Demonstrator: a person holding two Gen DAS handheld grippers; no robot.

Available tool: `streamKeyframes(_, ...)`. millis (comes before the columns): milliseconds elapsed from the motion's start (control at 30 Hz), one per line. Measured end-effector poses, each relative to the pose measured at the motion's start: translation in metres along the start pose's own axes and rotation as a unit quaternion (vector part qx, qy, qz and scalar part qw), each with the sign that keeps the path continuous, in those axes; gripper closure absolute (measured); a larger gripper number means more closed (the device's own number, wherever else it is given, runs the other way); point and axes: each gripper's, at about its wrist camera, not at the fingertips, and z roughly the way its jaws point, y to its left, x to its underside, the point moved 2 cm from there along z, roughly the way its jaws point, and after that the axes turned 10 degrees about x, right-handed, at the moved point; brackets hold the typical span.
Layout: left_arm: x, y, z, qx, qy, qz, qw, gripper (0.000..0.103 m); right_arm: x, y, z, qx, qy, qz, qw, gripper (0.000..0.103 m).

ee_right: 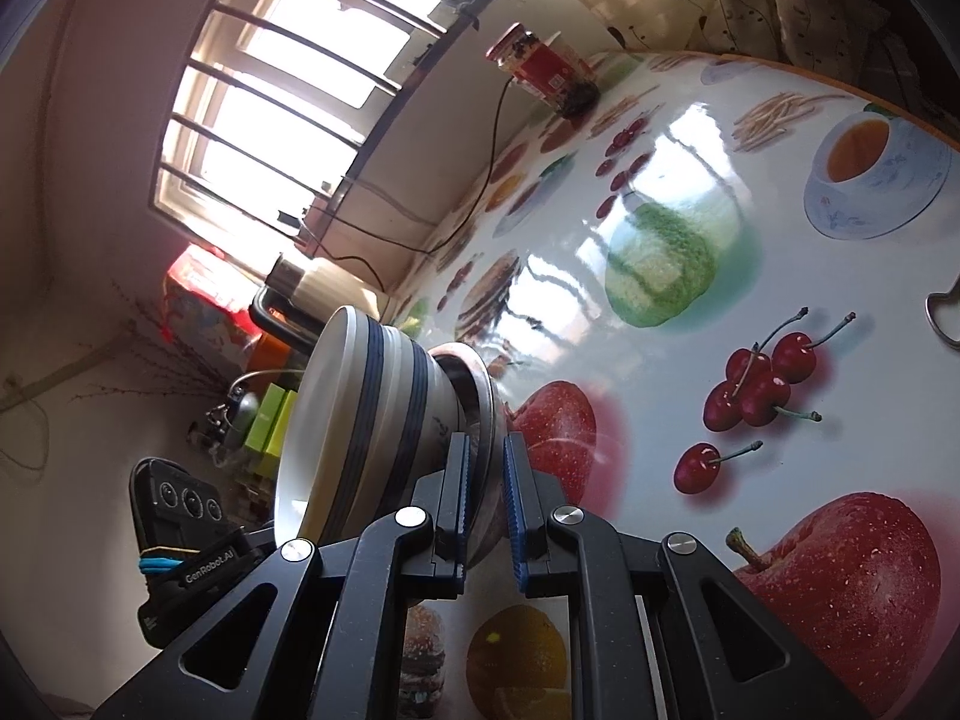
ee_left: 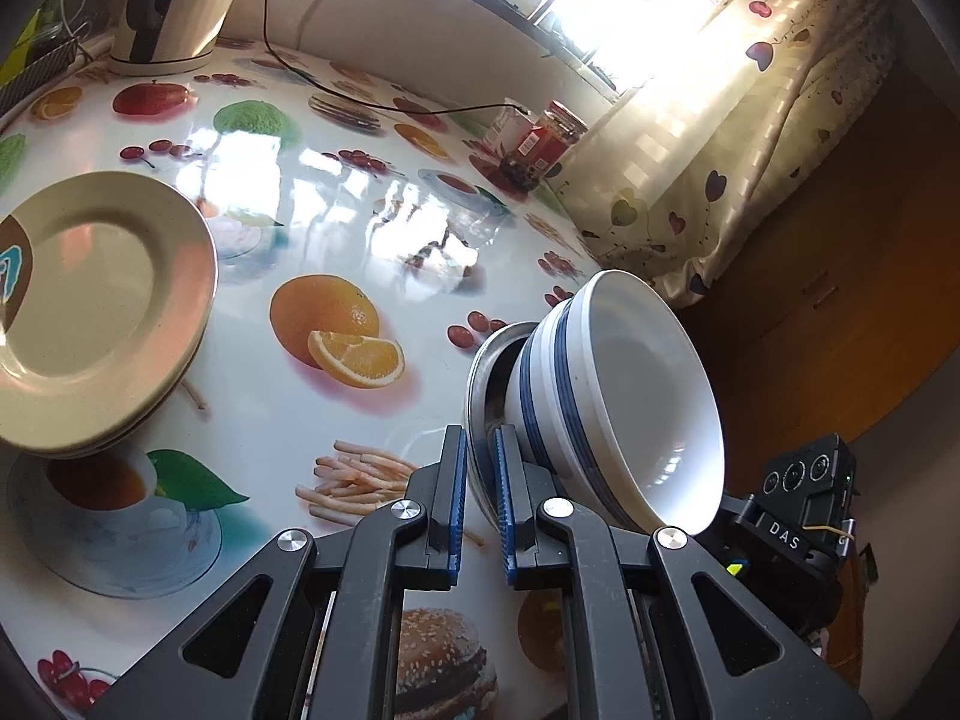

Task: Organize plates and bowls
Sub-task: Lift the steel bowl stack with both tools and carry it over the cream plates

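A stack of white bowls with blue stripes [ee_left: 630,396] sits nested in a steel bowl [ee_left: 483,384], all held up between both grippers above the fruit-print table [ee_left: 336,228]. My left gripper [ee_left: 478,450] is shut on the steel bowl's rim on one side. My right gripper [ee_right: 485,456] is shut on the steel bowl's [ee_right: 477,396] rim on the opposite side, with the striped bowls [ee_right: 366,408] to its left. A stack of beige plates [ee_left: 96,312] sits at the left of the left wrist view.
A kettle [ee_left: 180,0] stands at the table's back with a black cable [ee_left: 360,102] running across. A red-labelled jar [ee_left: 543,144] is near the curtain [ee_left: 720,168]. A metal utensil [ee_right: 942,312] lies at the right edge of the right wrist view.
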Motion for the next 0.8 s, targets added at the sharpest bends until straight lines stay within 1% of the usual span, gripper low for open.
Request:
streamKeyframes(267,-0.004,0.002,-0.017,-0.011,-0.015,-0.005,0.9998,0.094,-0.002,0.017,0.005,-0.01,0.004,-0.013,1.0,0.091)
streamKeyframes(533,-0.011,0.007,-0.032,-0.021,-0.029,-0.011,0.9993,0.094,-0.004,0.031,0.015,-0.021,0.016,-0.019,0.999,0.091)
streamKeyframes(633,-0.012,0.008,-0.037,-0.032,-0.035,-0.01,0.9988,0.094,-0.004,0.038,0.02,-0.026,0.021,-0.023,0.999,0.091)
streamKeyframes(800,-0.016,0.015,-0.047,-0.035,-0.044,-0.019,0.9982,0.094,-0.006,0.048,0.03,-0.033,0.031,-0.028,0.999,0.091)
